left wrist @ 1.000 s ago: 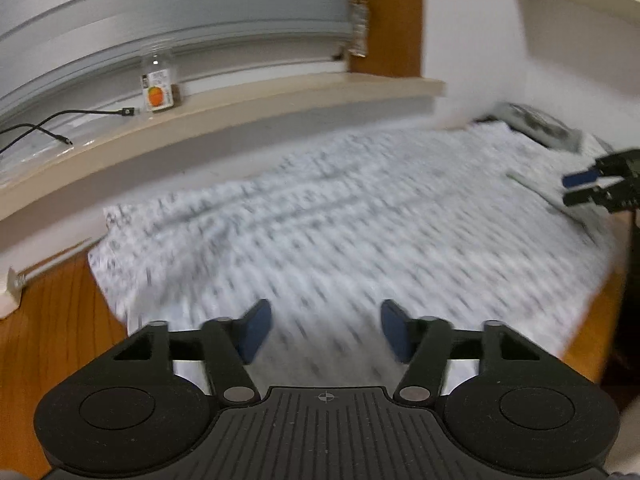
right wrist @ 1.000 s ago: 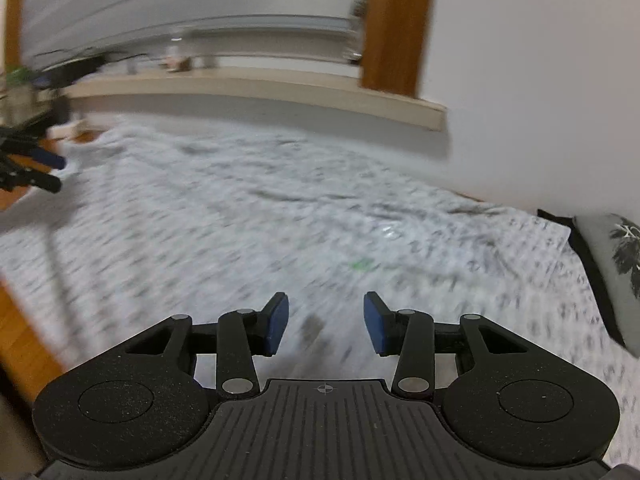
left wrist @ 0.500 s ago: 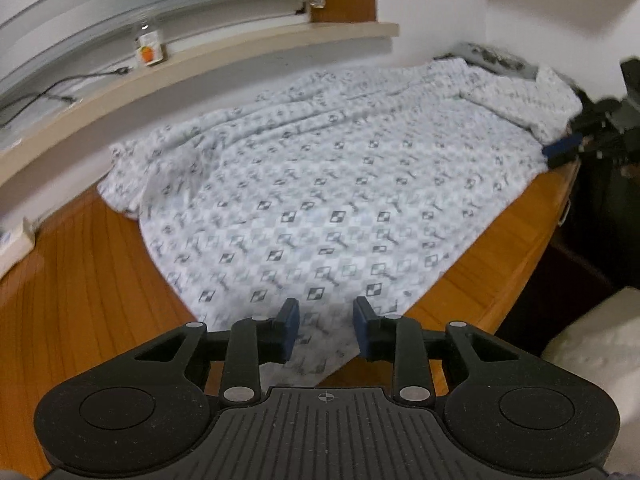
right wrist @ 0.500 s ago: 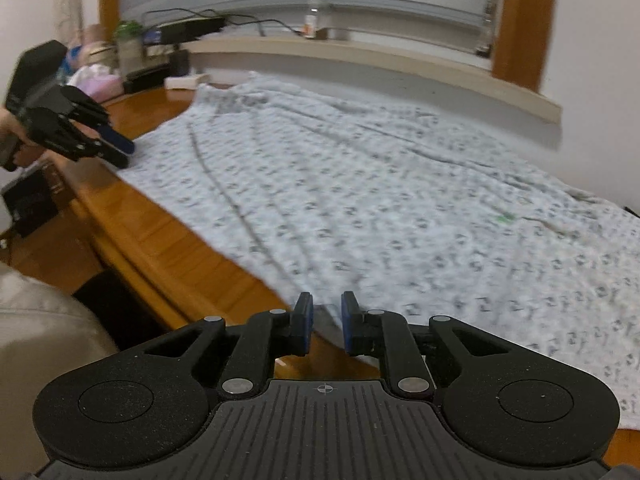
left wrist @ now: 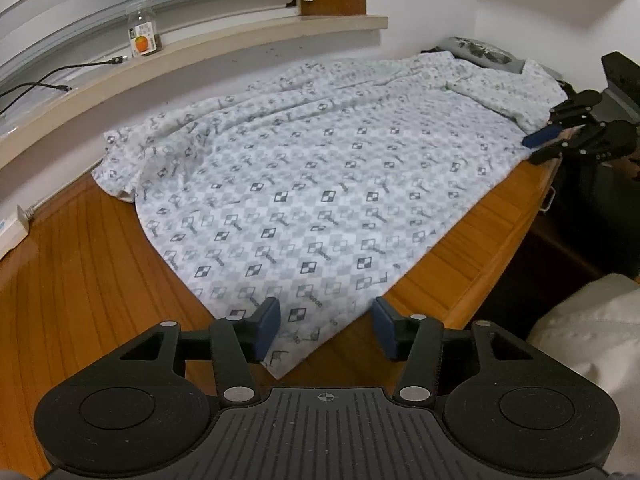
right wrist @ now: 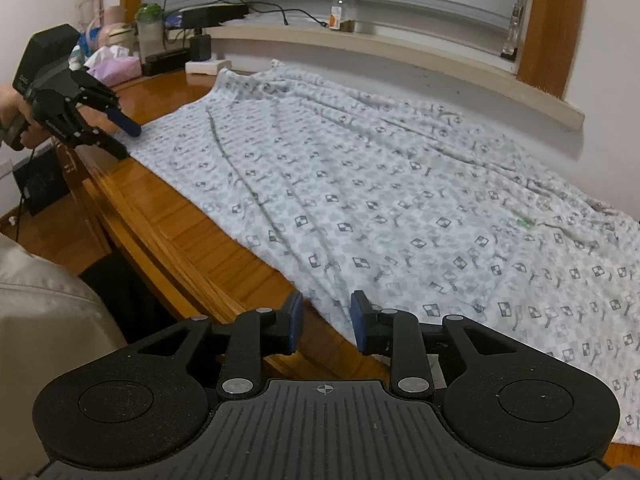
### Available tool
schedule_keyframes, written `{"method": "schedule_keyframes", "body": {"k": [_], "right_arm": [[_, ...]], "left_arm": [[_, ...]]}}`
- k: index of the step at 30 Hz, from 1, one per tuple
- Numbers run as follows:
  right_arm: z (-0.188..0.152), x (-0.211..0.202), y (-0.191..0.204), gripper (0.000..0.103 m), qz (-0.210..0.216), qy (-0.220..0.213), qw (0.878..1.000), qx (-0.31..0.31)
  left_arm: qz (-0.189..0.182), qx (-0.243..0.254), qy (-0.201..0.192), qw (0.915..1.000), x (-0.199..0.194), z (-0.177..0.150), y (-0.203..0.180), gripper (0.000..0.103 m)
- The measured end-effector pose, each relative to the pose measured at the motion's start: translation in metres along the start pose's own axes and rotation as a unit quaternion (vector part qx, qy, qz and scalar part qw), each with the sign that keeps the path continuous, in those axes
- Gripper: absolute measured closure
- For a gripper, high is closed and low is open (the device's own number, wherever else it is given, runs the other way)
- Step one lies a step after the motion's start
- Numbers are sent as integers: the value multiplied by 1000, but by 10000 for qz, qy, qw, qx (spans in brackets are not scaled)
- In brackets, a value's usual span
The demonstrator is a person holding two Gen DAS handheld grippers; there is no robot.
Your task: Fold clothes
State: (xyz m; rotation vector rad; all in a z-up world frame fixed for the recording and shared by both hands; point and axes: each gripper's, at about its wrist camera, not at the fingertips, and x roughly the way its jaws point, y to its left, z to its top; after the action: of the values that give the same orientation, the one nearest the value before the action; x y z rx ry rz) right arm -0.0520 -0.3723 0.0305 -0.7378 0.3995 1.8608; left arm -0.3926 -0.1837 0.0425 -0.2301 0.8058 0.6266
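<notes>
Patterned garment lies spread flat across the wooden tabletop, vs. a second ago when both views were motion-blurred and showed cloth only; tabletop edge now in sight. Left gripper at the near corner of the garment, jaws opening, wider than half a sec. ago, cloth corner lying betw. them but pads not pressing it. Right gripper at the near hem, jaws narrow and opening, also off the cloth; hem edge sits betw. them. Bare wood runs along the front edge and to the left of the garment. Far side lies close under the windowsill, w/ jar and cable on it. Clutter crowds the far-left corner in right-wrist view.
</notes>
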Motion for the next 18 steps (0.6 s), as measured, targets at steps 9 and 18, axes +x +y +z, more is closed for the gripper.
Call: {"method": "schedule_keyframes", "body": {"k": [9,18], "right_arm": [[-4,2,0,98,-434,-82,9990,8],[0,-20,-7,98,-119,-239,9996,29]], "left_arm": [[82,-3,46,10000,-5,-1,8,100],[-23,-49,-142,9999,-30,-8,5,100]]}}
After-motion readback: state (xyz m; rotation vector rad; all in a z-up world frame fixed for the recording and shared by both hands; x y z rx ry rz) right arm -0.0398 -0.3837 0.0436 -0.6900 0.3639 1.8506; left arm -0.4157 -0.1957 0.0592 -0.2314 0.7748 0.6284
